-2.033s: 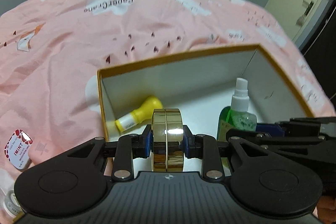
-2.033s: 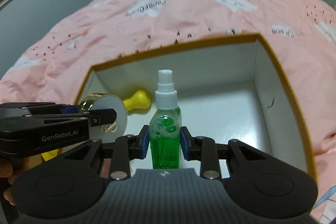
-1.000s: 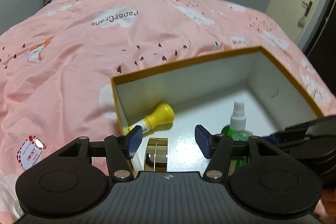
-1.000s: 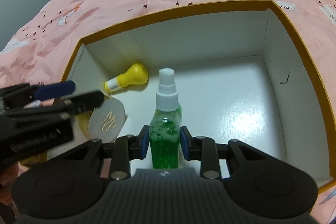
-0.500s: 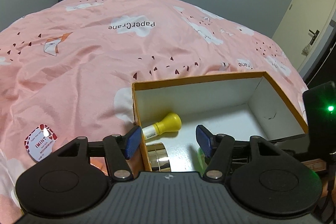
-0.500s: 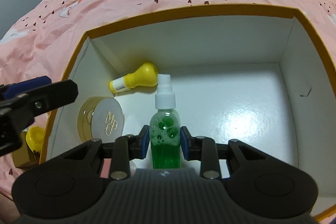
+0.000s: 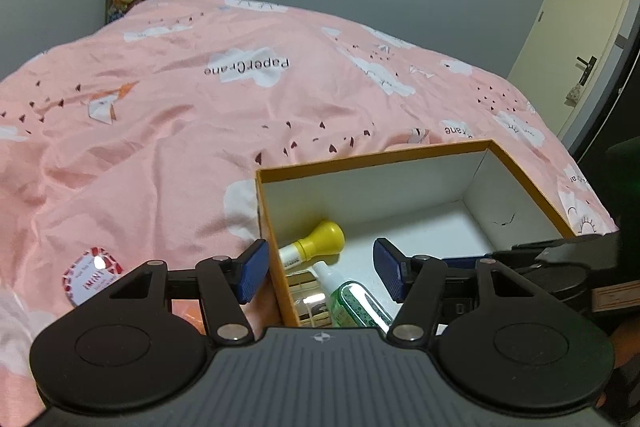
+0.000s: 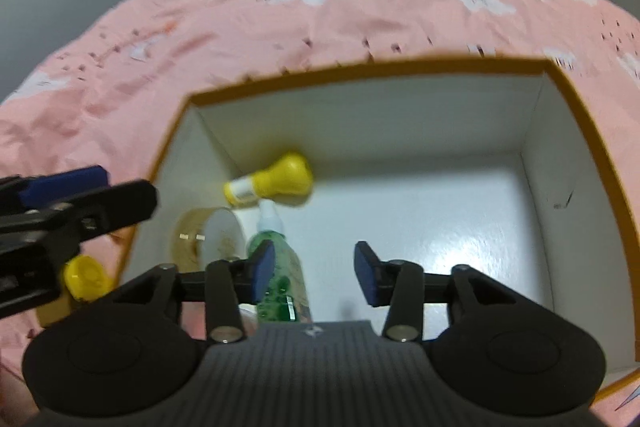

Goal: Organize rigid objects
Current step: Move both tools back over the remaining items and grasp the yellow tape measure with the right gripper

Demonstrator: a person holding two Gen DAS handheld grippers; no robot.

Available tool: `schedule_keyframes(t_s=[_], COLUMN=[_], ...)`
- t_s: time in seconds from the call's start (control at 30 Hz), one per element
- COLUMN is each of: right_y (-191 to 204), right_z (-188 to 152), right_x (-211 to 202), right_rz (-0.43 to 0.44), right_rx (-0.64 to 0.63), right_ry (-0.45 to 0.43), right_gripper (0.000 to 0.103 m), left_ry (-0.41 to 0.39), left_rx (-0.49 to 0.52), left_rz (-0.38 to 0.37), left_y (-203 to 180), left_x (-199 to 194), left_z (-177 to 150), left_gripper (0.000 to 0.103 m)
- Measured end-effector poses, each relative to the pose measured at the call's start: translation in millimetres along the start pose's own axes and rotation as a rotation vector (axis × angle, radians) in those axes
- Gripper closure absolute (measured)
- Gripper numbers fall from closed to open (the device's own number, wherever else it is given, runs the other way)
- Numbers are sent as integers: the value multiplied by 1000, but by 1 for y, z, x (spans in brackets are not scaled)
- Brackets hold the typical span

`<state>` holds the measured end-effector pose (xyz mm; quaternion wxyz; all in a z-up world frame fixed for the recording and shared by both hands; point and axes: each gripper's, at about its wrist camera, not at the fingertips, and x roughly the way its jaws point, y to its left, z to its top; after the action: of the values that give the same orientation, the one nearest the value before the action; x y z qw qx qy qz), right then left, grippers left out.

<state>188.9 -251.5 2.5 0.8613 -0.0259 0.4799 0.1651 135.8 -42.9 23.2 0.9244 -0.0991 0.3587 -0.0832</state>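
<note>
Both wrist cams look down, close; share the box [image 7: 372, 158] [image 8: 360, 71] interior.

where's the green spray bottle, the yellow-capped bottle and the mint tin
green spray bottle [image 8: 280, 279], right wrist view, on its green body
yellow-capped bottle [image 7: 326, 239], left wrist view, on its yellow cap
mint tin [image 7: 92, 281], left wrist view, on its lid

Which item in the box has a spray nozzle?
The green spray bottle, lying tilted beside the gold compact. The yellow-capped bottle behind it has a bulb-shaped cap, no nozzle.
</note>
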Motion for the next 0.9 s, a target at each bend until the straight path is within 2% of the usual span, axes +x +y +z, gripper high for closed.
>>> schedule_keyframes(t_s=[0.27, 0.53, 0.7, 0.87, 0.9], right_y=[41, 91, 133, 172, 175], right_z=[-7, -16, -28, -43, -44], right_x=[-39, -60, -57, -25, -19], right_rz=[83, 225, 346, 341, 343], right_rx=[-114, -184, -297, -400, -408], right_ry=[-150, -235, -187, -47, -25], right_gripper=[49, 48, 47, 48, 49], left_ry=[-80, -102, -63, -24, -31], left_rx=[21, 59, 35, 43, 53], left_rz=[-5, 175, 308, 370, 364], left_y=[34, 98, 142, 160, 163], left_x=[-47, -92, -112, -119, -121], left_z=[-4, -20, -38, -56, -60], left_gripper=[32, 26, 26, 27, 27])
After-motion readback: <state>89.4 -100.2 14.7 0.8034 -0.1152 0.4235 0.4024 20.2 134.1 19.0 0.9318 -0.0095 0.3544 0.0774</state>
